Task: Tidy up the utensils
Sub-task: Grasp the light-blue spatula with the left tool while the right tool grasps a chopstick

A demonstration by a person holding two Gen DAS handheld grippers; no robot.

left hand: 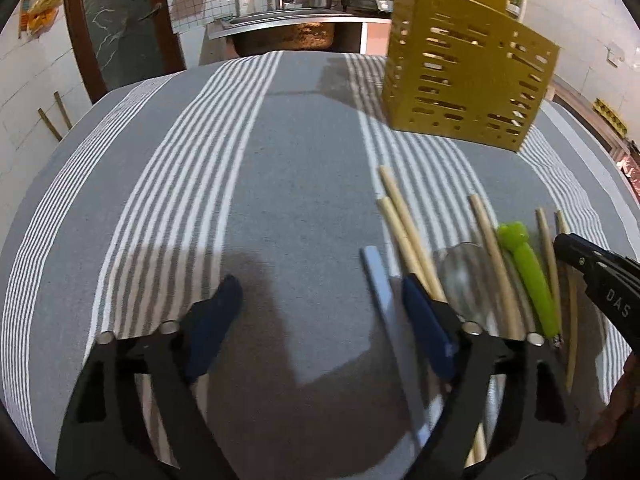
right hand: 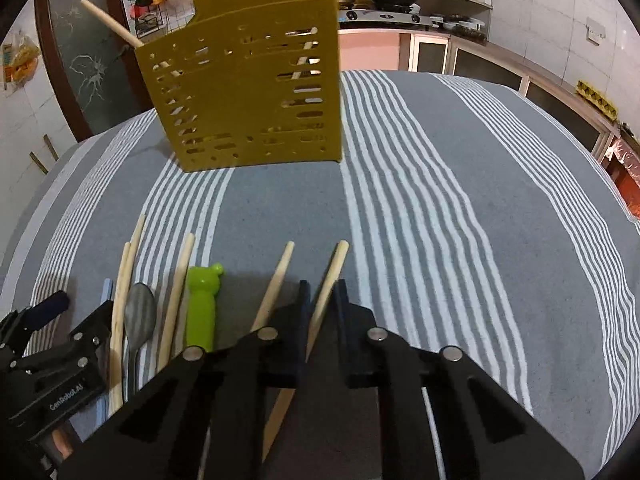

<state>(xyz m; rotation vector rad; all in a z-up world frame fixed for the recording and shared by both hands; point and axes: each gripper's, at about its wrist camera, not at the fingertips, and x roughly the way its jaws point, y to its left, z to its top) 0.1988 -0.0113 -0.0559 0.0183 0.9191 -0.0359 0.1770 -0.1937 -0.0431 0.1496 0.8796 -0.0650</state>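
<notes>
Your right gripper (right hand: pixel 323 294) is clenched on a wooden chopstick (right hand: pixel 330 276), its two dark fingers pinching the stick low over the striped cloth (right hand: pixel 460 208), with the thick end sticking out ahead of the tips. Your left gripper (left hand: pixel 320 300) is spread wide with nothing between its fingers. Its right finger rests among the loose utensils, just beside a pale blue handle (left hand: pixel 376 276).

The rest of the pile lies on the cloth between your two tools: more chopsticks (right hand: pixel 178 288), a metal spoon (right hand: pixel 139 318) and a green bear-shaped handle (right hand: pixel 202 304), all roughly side by side. The yellow slotted holder (right hand: pixel 244 96) stands upright farther back, well apart from the pile, with two chopsticks already leaning inside it.
</notes>
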